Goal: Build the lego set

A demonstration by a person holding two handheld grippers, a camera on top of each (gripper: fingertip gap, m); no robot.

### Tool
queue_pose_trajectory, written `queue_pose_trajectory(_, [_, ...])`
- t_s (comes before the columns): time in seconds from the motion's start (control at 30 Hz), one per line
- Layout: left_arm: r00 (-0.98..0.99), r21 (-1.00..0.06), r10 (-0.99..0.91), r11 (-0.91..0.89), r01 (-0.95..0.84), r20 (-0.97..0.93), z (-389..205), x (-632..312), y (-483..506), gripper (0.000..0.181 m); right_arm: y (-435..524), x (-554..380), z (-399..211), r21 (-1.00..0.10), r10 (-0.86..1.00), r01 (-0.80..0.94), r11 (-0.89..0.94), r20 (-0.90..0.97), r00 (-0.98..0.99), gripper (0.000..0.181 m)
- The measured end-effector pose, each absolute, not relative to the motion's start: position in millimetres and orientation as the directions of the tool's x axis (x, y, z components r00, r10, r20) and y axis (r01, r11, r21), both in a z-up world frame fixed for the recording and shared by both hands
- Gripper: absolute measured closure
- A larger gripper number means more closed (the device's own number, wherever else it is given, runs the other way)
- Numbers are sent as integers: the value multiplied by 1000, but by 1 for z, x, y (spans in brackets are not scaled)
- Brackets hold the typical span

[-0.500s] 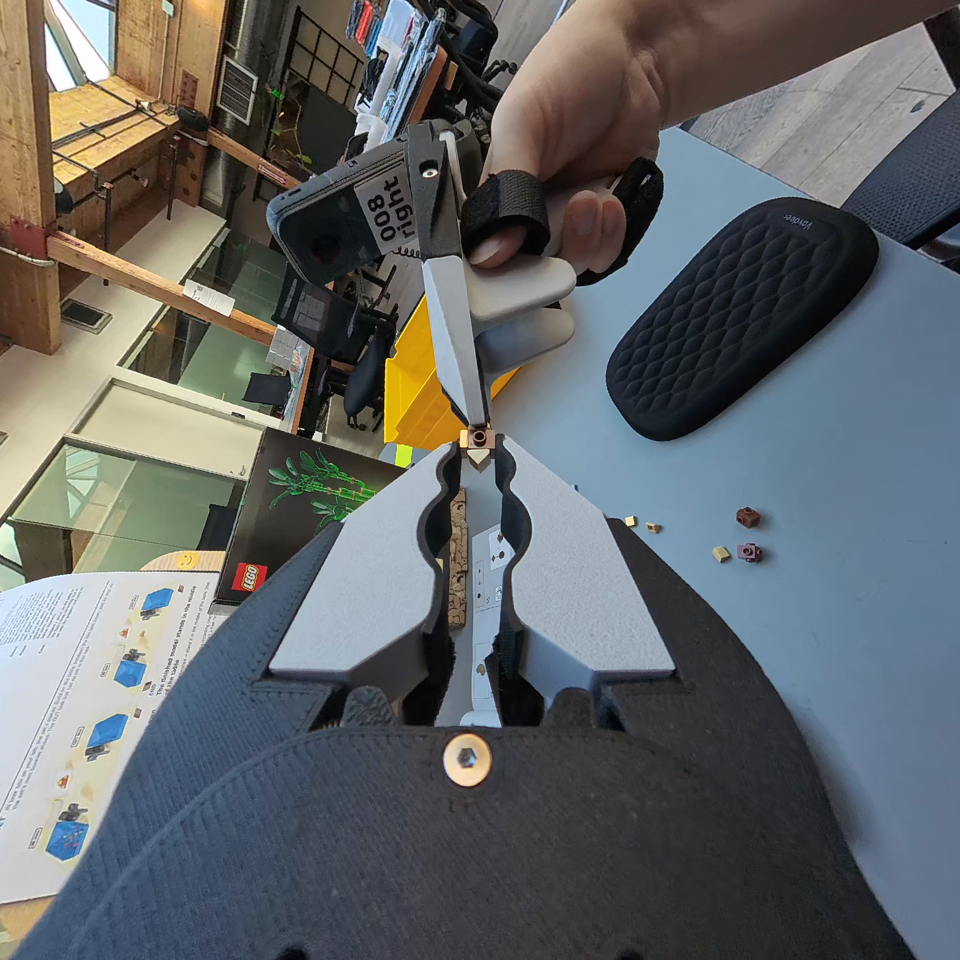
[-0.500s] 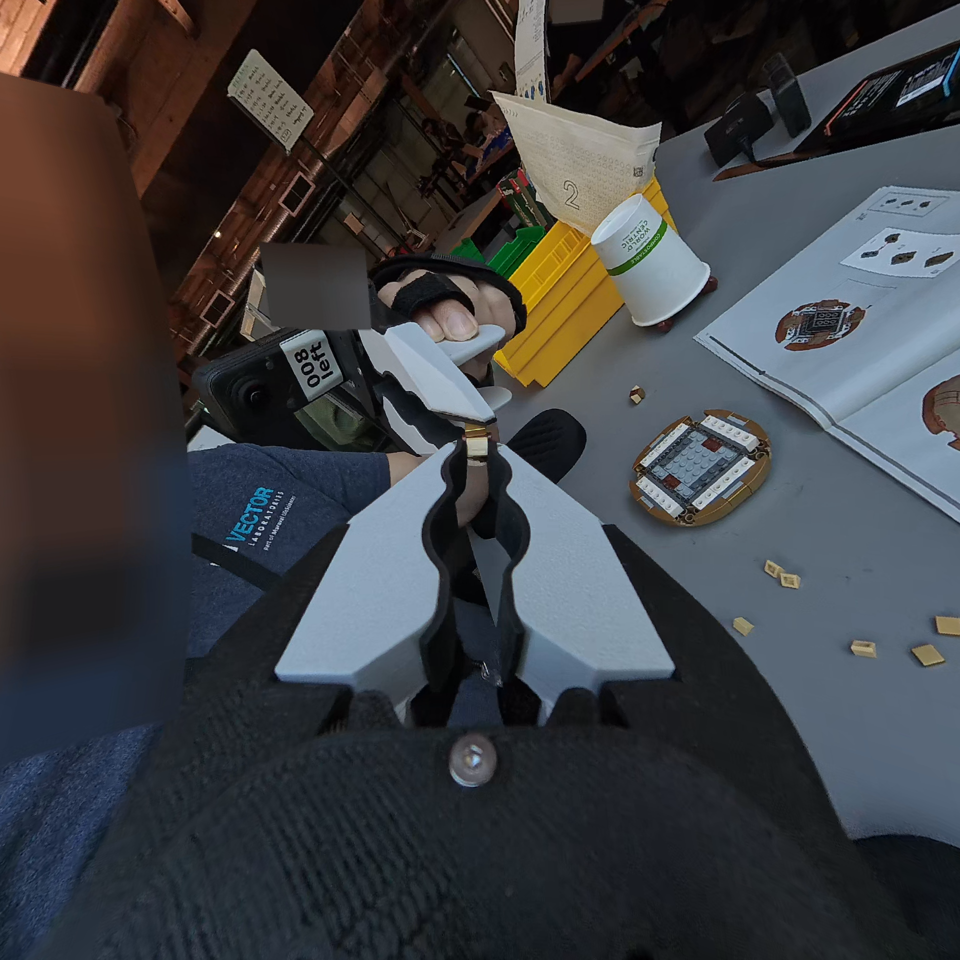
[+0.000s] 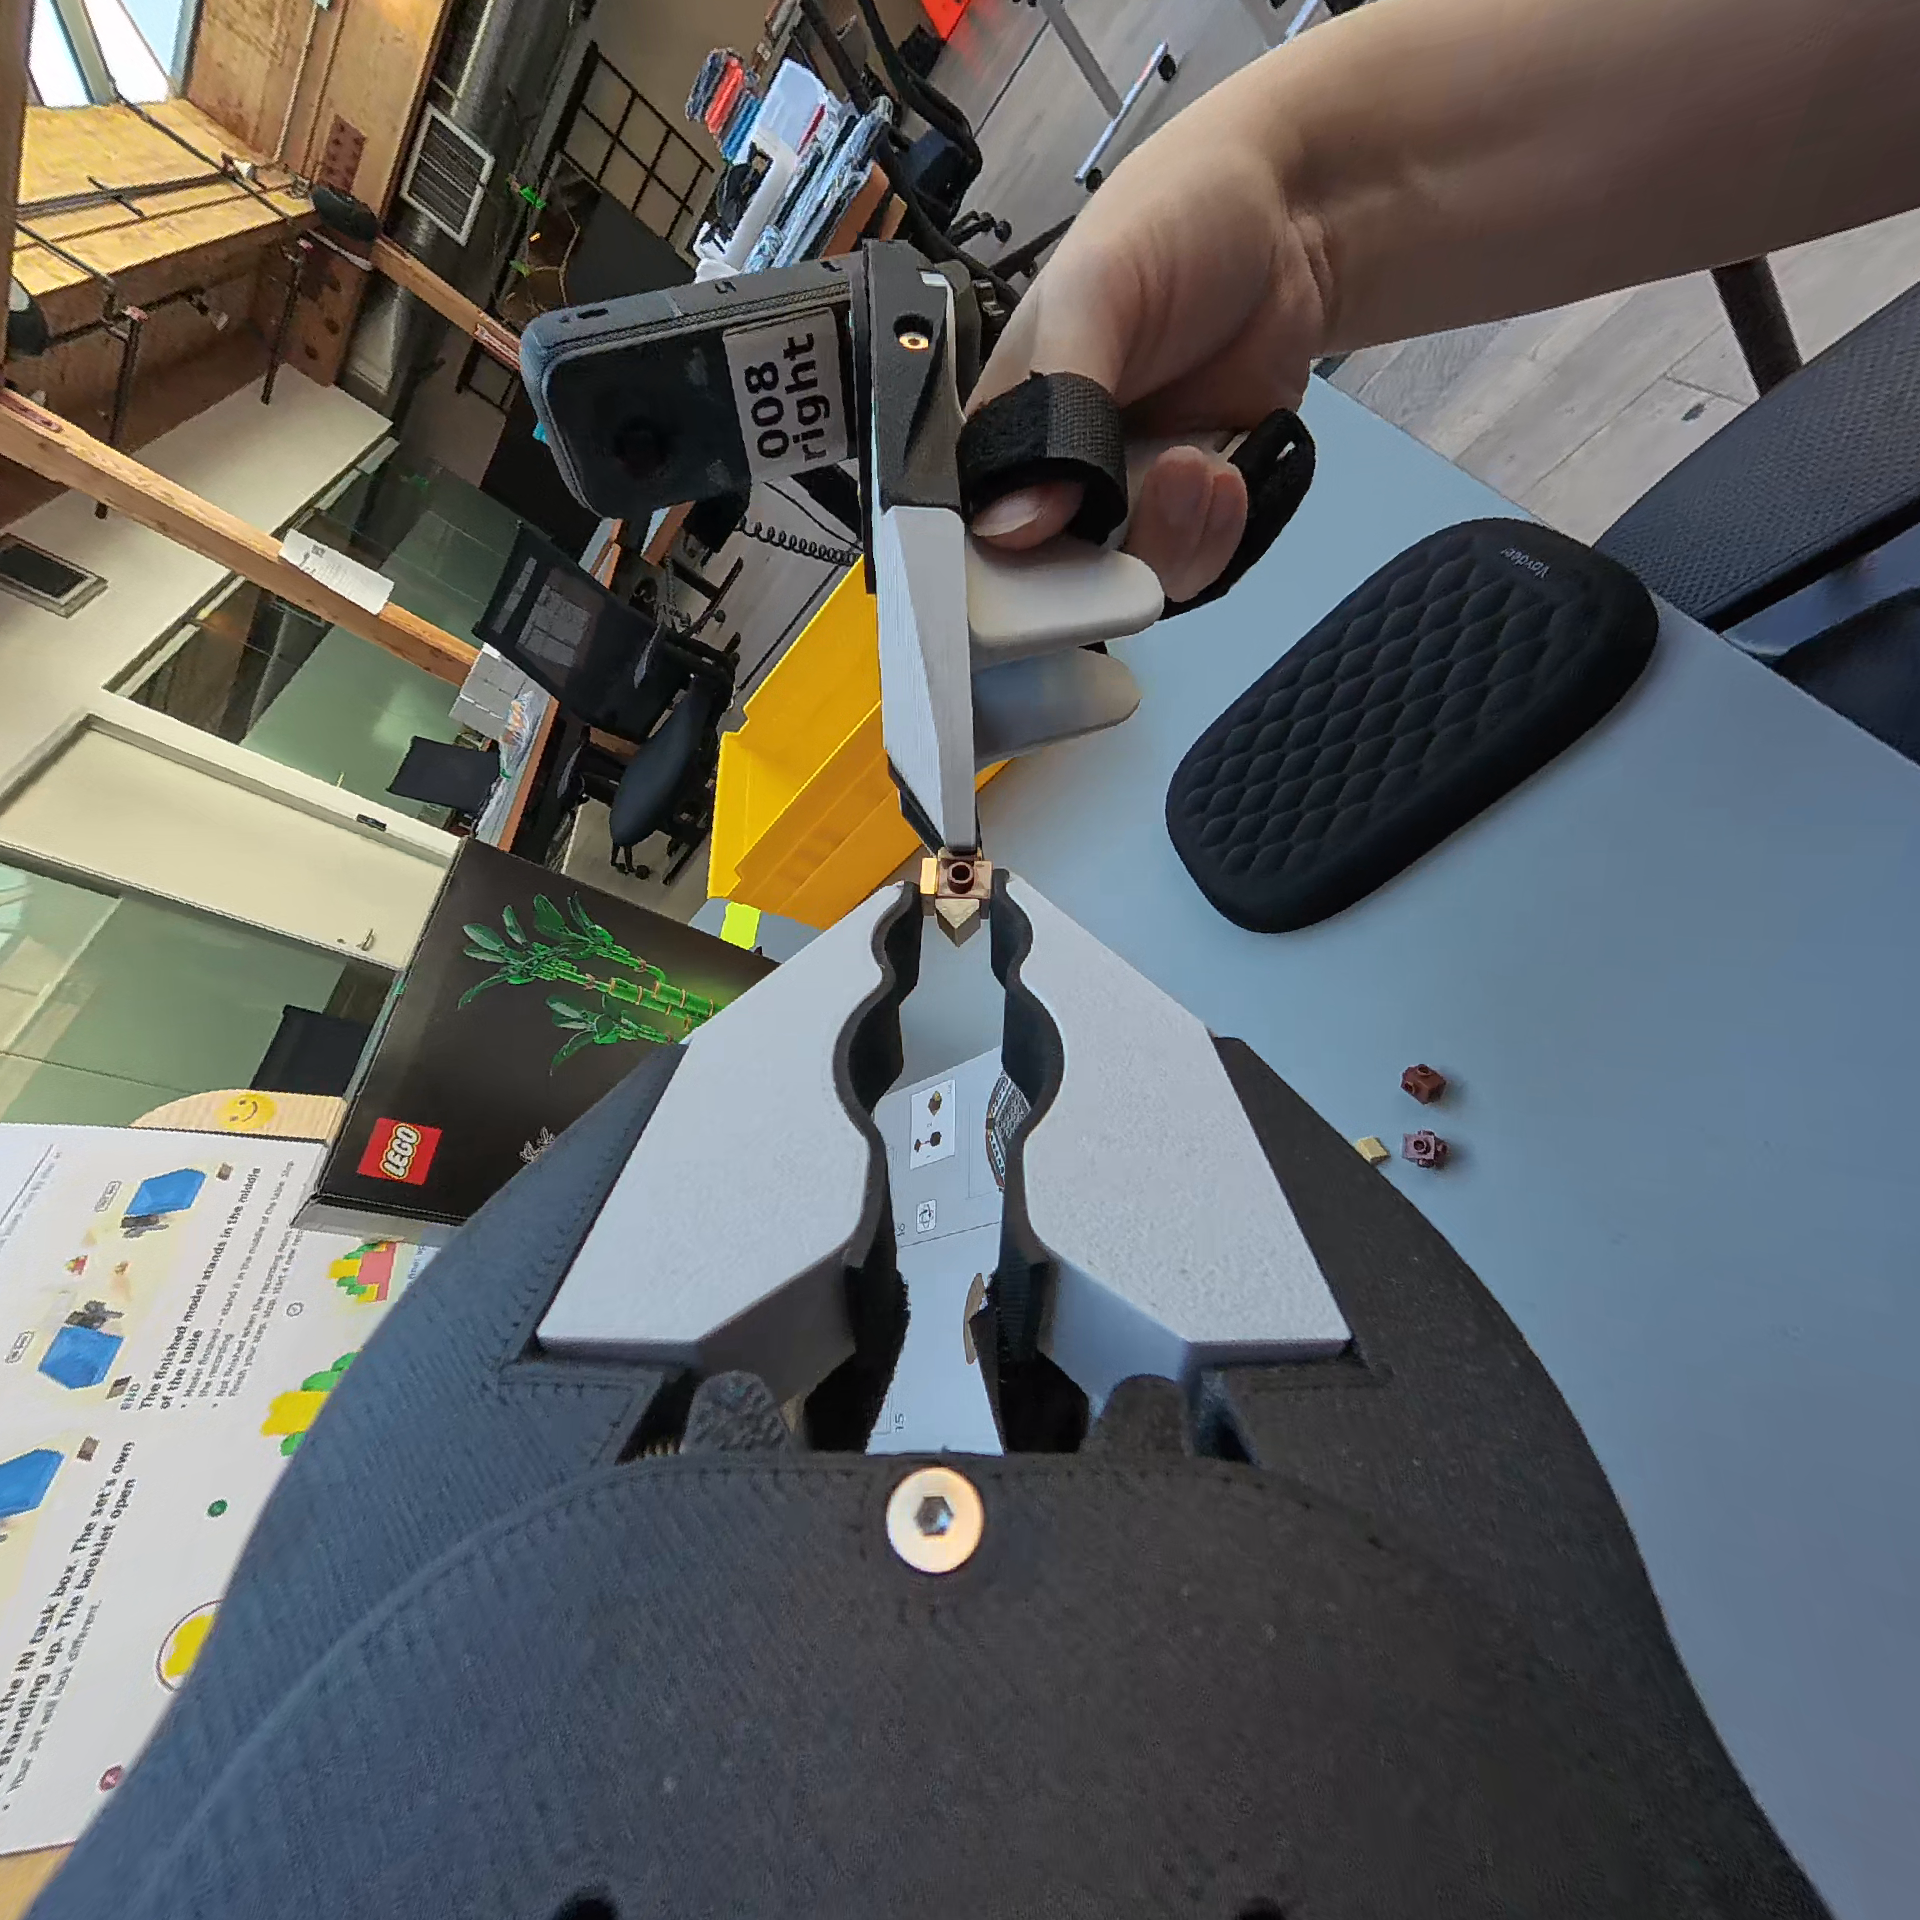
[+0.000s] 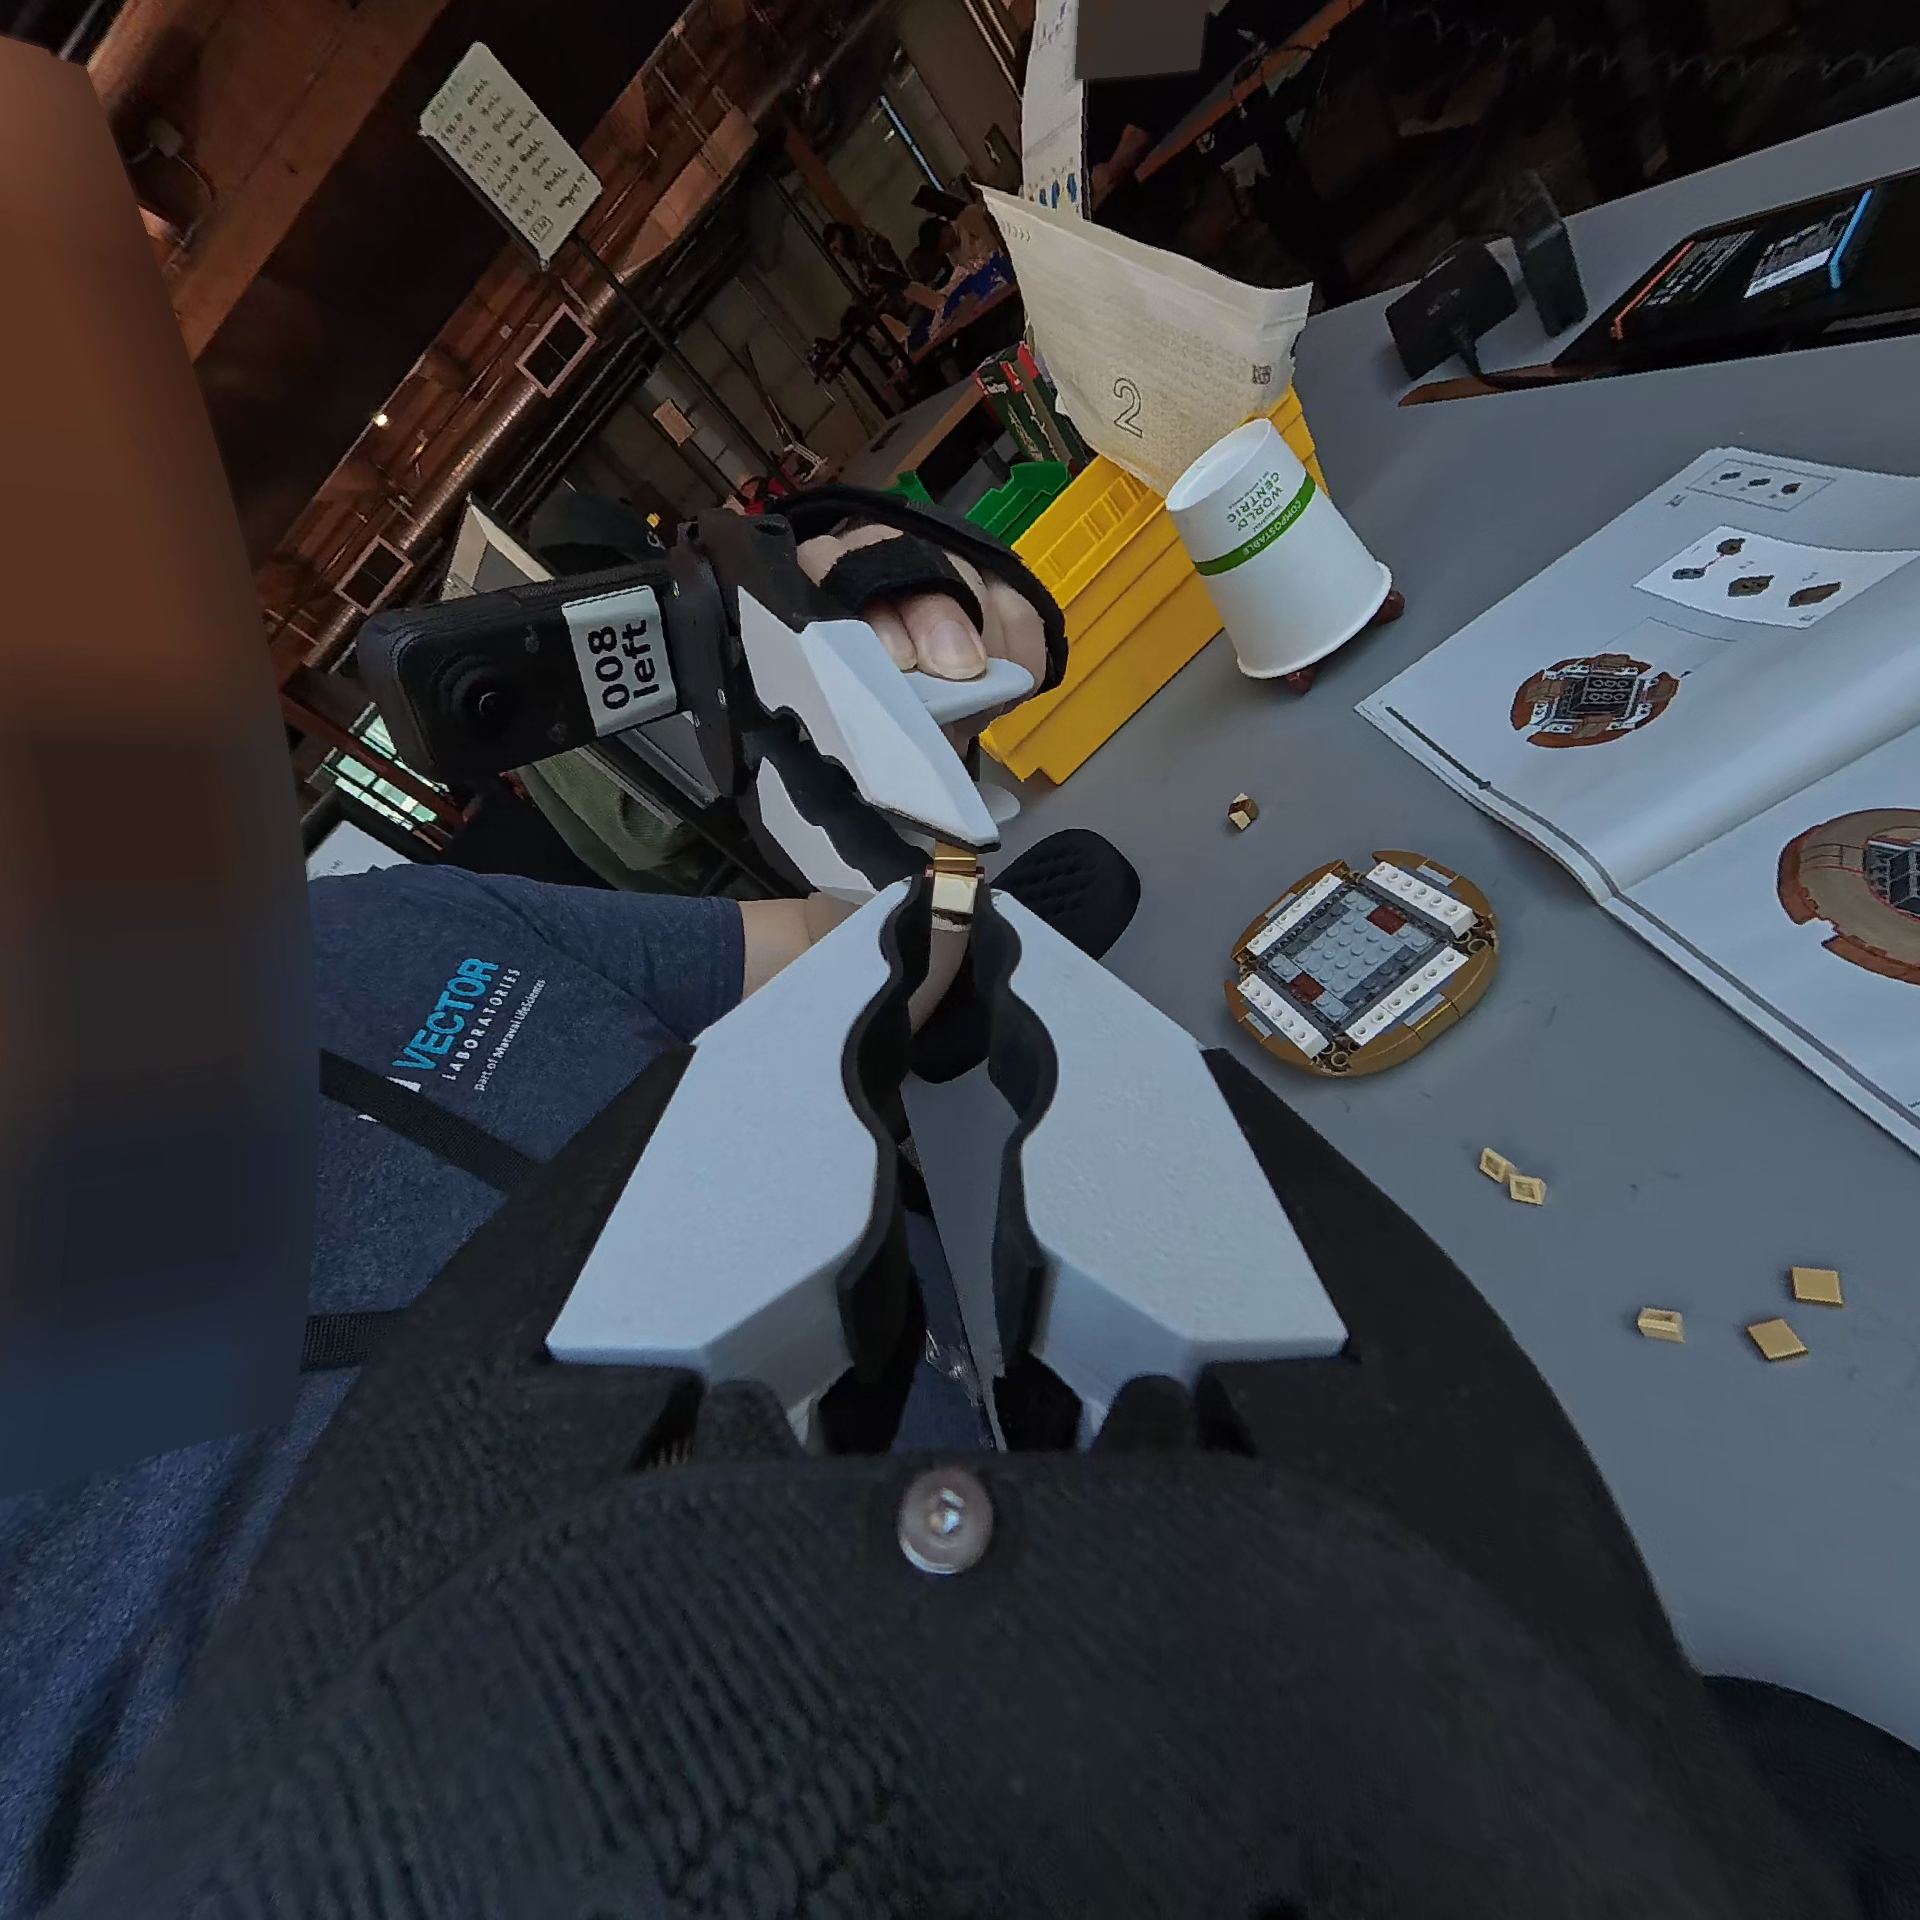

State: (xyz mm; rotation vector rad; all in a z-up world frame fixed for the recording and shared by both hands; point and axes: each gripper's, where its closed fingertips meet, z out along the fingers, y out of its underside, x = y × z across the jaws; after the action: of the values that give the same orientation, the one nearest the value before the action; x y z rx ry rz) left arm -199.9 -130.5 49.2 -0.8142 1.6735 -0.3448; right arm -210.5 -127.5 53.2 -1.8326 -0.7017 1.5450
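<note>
At frame centre, the left gripper (image 3: pixel 957 902) and right gripper (image 4: pixel 954 891) still pinch the small brick stack (image 3: pixel 957 878) together, unchanged. The joining press looks unfinished; the round base (image 4: pixel 1361 961) waits on the table (image 4: pixel 1558 1455) at right.

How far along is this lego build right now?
Done: the round base sits assembled on the table. In hand: both claws, left claw and right claw, pinch one small tan-and-brown piece. Left: loose tan tiles and dark red bricks lie unused.

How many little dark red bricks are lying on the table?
2 small dark red studded bricks lie near each other on the grey table: one farther, one nearer. Others may be hidden.
</note>
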Motion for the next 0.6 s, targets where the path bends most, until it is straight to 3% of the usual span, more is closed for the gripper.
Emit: queue_pose_trajectory(0.6, [-74,-638,-694,693,-334,-716,47,-200,-129,170,-126,-210,51,-782,768,18,-622,-607,204,174])
